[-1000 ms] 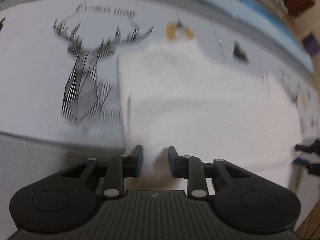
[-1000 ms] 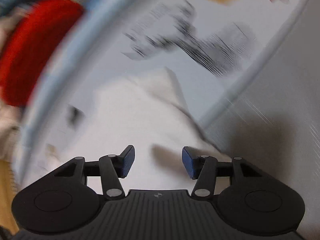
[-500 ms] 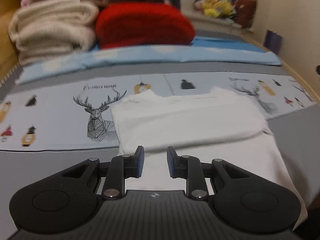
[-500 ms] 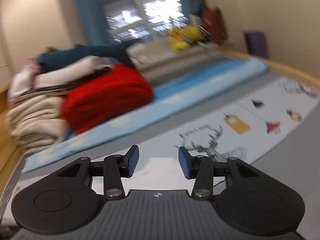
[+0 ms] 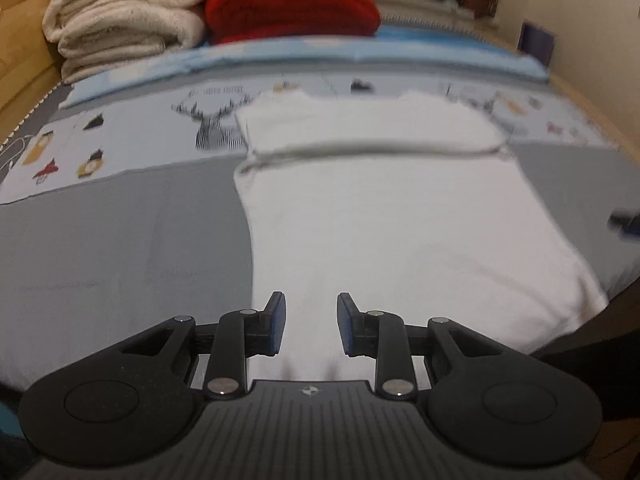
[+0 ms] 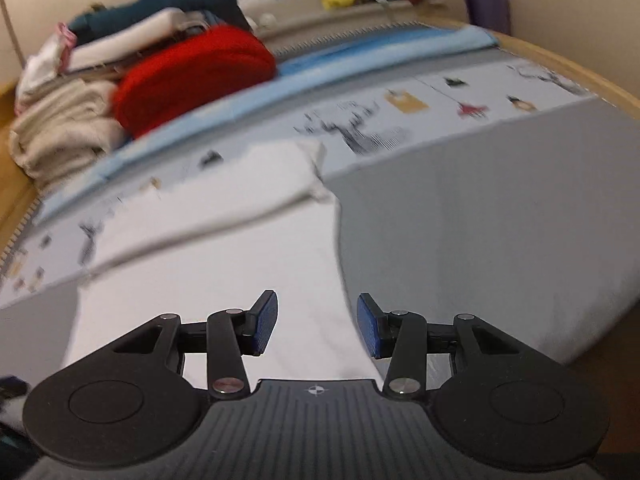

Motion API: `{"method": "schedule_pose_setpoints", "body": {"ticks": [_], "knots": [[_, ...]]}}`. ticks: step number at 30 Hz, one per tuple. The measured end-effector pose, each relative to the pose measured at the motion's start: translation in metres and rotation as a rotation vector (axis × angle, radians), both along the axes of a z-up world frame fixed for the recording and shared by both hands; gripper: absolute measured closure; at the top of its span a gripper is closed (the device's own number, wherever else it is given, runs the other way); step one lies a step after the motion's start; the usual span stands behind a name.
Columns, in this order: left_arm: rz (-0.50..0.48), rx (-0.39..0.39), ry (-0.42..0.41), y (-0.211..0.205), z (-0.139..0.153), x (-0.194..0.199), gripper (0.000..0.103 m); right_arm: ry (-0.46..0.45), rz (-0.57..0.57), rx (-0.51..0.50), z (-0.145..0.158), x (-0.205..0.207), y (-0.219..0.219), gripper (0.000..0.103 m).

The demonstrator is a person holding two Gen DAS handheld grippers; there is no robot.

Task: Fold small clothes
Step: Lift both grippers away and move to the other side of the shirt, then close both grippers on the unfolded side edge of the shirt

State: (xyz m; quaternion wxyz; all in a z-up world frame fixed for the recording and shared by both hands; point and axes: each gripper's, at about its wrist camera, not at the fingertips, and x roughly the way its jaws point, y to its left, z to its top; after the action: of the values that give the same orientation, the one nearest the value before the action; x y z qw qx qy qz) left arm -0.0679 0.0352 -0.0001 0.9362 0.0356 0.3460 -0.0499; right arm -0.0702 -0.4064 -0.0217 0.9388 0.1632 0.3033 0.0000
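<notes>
A white garment lies flat on the bed, its far part folded over toward me, leaving a fold edge across it. It also shows in the right wrist view. My left gripper is open and empty, hovering above the garment's near left part. My right gripper is open and empty above the garment's near right edge. The right gripper's tip shows blurred at the right edge of the left wrist view.
The bed has a grey sheet with a printed strip of deer and figures. At the far end lie a blue blanket, a red blanket and folded cream towels. A wooden bed rail runs along the right.
Both grippers have pulled back from the garment's far end to its near end and are empty. The far part of the garment now lies folded over.
</notes>
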Motion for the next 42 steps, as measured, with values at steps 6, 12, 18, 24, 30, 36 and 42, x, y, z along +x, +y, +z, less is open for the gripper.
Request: {"method": "schedule_pose_setpoints", "body": {"ticks": [6,12,18,24,30,36,42], "knots": [[0.148,-0.192,0.091,0.054,-0.041,0.021,0.078,0.029,-0.012,-0.004,-0.012,0.009,0.005,0.079],[0.357,-0.449,0.274,0.098,-0.071,0.045,0.082,0.132,-0.048,0.039,-0.04,0.026,-0.004,0.079],[0.327,-0.371,0.326,0.09,-0.078,0.055,0.08,0.297,-0.064,0.079,-0.071,0.042,-0.012,0.072],[0.314,-0.32,0.33,0.083,-0.082,0.056,0.079,0.337,-0.021,-0.025,-0.08,0.05,0.002,0.07],[0.252,-0.256,0.339,0.068,-0.083,0.053,0.079,0.348,0.011,-0.028,-0.078,0.045,0.002,0.07],[0.213,-0.179,0.342,0.057,-0.087,0.049,0.079,0.354,0.038,-0.036,-0.075,0.04,0.002,0.07],[0.192,-0.145,0.321,0.052,-0.085,0.045,0.098,0.361,0.058,-0.055,-0.072,0.04,0.005,0.093]]}}
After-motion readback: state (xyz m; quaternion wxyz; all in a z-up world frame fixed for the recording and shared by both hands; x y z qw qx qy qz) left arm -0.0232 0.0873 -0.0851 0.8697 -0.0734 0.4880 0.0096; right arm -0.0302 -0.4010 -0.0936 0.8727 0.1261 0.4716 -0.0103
